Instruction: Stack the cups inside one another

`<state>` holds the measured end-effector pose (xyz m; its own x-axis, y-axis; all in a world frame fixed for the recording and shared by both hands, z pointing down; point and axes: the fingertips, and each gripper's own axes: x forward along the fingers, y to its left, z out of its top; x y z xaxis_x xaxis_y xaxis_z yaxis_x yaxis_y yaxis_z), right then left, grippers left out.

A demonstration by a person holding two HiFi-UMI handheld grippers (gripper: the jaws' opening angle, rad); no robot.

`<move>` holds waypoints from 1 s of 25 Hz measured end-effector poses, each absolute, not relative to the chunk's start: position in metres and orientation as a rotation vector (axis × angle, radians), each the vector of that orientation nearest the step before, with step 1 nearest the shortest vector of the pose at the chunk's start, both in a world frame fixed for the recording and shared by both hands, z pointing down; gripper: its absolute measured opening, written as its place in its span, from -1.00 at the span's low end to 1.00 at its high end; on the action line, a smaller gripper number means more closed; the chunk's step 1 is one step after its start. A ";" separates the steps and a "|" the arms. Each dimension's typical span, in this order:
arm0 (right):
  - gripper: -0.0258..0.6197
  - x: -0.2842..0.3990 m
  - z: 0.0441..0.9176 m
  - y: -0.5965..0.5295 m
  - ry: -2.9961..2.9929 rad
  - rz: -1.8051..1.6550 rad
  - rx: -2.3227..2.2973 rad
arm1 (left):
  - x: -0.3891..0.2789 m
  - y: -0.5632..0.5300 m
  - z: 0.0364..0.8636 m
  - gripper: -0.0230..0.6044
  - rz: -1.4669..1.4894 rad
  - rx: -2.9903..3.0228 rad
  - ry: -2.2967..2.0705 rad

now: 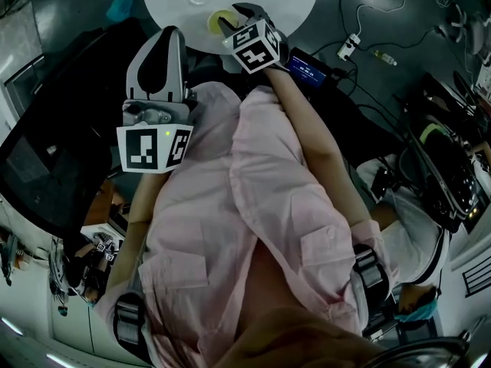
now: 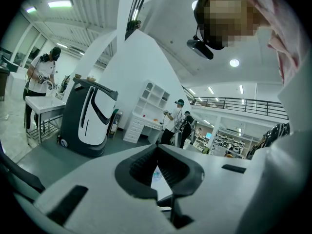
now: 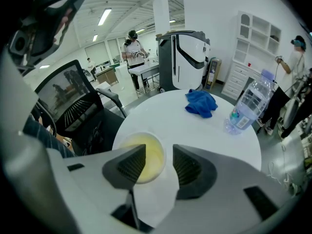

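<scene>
Cup (image 3: pixel 148 156), yellow and mouth up, stands at the desk's (image 3: pixel 195 128) near edge, just ahead of my right gripper (image 3: pixel 158 150), whose jaws are apart. My left gripper (image 2: pixel 156 147), jaws together, is raised well away, so the right is nearer.

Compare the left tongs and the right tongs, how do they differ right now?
The left tongs are shut at the tips; the right tongs are open. The left tongs point off into the room; the right tongs point down at a yellow round cup on the white round table. Both hold nothing.
</scene>
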<state>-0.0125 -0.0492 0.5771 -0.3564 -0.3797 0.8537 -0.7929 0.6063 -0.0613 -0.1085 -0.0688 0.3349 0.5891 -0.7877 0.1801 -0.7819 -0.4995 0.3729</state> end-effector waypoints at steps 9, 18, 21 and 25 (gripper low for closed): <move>-0.39 -0.010 0.579 -0.050 -1.962 0.609 0.936 | -0.107 -0.069 0.336 -0.88 -0.017 2.406 -1.257; -0.39 -0.007 0.581 -0.048 -1.955 0.616 0.939 | -0.106 -0.068 0.336 -0.88 -0.022 2.404 -1.258; -0.39 -0.004 0.586 -0.047 -1.945 0.631 0.944 | -0.105 -0.069 0.339 -0.88 -0.018 2.403 -1.252; -0.39 -0.004 0.587 -0.046 -1.941 0.636 0.940 | -0.108 -0.068 0.340 -0.88 -0.017 2.393 -1.257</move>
<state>-0.0045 -0.0456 0.5873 -0.3424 -0.3665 0.8651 -0.8076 0.5854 -0.0716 -0.1081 -0.0683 0.3401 0.5882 -0.7869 0.1867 -0.7815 -0.4937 0.3814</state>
